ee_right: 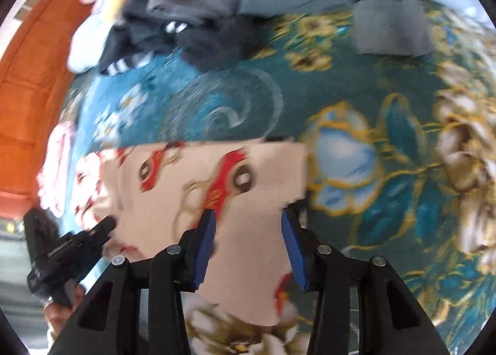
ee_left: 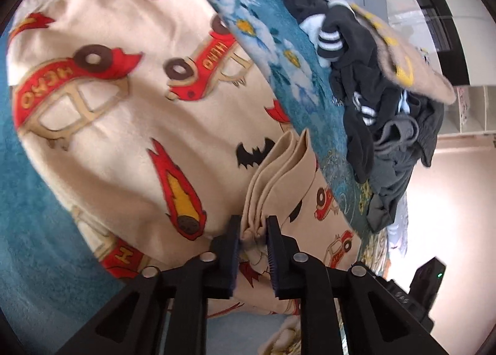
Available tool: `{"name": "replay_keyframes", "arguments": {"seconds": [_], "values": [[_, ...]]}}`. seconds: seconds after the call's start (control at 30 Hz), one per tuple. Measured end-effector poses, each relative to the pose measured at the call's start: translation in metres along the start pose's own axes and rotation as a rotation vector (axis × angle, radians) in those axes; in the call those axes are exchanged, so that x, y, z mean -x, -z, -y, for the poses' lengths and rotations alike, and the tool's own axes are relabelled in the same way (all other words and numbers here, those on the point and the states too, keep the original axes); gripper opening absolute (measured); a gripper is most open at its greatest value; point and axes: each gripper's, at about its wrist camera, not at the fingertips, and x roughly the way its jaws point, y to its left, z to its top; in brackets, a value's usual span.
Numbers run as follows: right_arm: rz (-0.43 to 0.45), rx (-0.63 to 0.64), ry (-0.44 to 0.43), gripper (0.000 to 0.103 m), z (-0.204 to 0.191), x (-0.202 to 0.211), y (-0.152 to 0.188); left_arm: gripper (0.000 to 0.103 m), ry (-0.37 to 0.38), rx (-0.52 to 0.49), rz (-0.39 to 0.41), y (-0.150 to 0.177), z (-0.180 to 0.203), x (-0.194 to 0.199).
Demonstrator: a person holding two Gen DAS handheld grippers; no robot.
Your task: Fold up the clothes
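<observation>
two grippers work a cream car-print garment (ee_left: 130,100) filling the frame's left on the bed: left gripper (ee_left: 253,228) pinches its bunched edge, right gripper (ee_right: 248,231) hovers open; next, carry the fold over.

1. The cream garment (ee_left: 124,113) with red cars is soft, matt fleece-like cloth.
2. The blanket (ee_right: 248,100) under it is plush cloth with a slightly shiny pile.
3. The dark clothes pile (ee_left: 387,125) is matt knitted cloth.
4. The left hand-held gripper (ee_left: 253,231) is matt black plastic with ribbed blue pads (ee_left: 273,259) and small shiny metal pins (ee_left: 300,257).
</observation>
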Motion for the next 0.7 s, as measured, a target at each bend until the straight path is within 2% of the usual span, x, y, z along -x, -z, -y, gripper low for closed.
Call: {"name": "replay_keyframes", "arguments": {"seconds": [0.03,0.07,0.1,0.13,0.17,0.2,0.27,0.3,0.37,0.43,0.6,0.7], "values": [[0.013,-0.023,0.057,0.045,0.005,0.003,-0.001,0.027,0.003,0.022,0.050,-0.003,-0.003,0.011],[0.022,-0.062,0.078,0.045,0.013,0.005,-0.003,0.030,0.008,0.048,0.122,-0.006,-0.009,0.026],[0.023,-0.094,0.071,0.045,0.019,0.006,-0.003,0.038,0.014,0.073,0.194,-0.009,-0.015,0.042],[0.021,-0.122,0.059,0.045,0.024,0.007,-0.004,0.051,0.009,0.105,0.268,-0.013,-0.022,0.057],[0.018,-0.139,0.057,0.045,0.027,0.007,-0.004,0.056,-0.007,0.145,0.345,-0.016,-0.032,0.073],[0.016,-0.140,0.060,0.045,0.028,0.008,-0.004,0.059,-0.041,0.179,0.411,-0.020,-0.041,0.087],[0.014,-0.132,0.066,0.045,0.028,0.008,-0.002,0.060,-0.154,0.236,0.475,-0.029,-0.061,0.104],[0.009,-0.126,0.063,0.045,0.027,0.007,-0.002,0.060,-0.180,0.278,0.480,-0.035,-0.074,0.109],[-0.006,-0.117,0.054,0.045,0.024,0.003,-0.003,0.060,-0.153,0.358,0.472,-0.043,-0.096,0.111],[-0.017,-0.108,0.050,0.045,0.020,0.001,-0.003,0.060,-0.154,0.397,0.468,-0.052,-0.109,0.110],[-0.020,-0.066,0.046,0.045,0.007,0.004,-0.003,0.065,-0.132,0.318,0.379,-0.082,-0.115,0.094],[-0.022,-0.039,0.060,0.045,0.004,0.007,-0.001,0.066,-0.146,0.282,0.369,-0.092,-0.112,0.086]]}}
